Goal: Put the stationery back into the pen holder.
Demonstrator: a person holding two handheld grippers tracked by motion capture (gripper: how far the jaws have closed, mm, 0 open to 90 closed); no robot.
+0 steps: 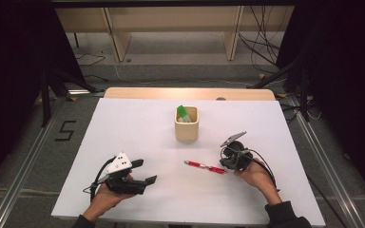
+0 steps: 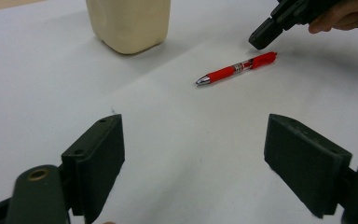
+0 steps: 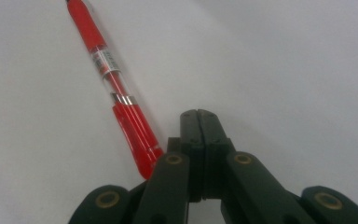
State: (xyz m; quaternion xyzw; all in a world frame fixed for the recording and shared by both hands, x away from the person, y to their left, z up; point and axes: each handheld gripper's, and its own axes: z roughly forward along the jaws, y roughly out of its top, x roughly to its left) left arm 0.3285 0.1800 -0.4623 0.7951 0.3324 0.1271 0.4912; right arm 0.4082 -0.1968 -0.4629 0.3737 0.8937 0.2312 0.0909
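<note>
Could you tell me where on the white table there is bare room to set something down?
The table is bare left of the cream cup and above the left gripper, and again right of the cup toward the far right corner. It is crowded by the red pen, where the shut right gripper sits at its end.

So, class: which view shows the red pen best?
The left gripper view: the whole pen lies in sharp focus, tip to cap. The right gripper view shows it close but cut off by the jaws and the frame's top; the high view shows it small and far.
</note>
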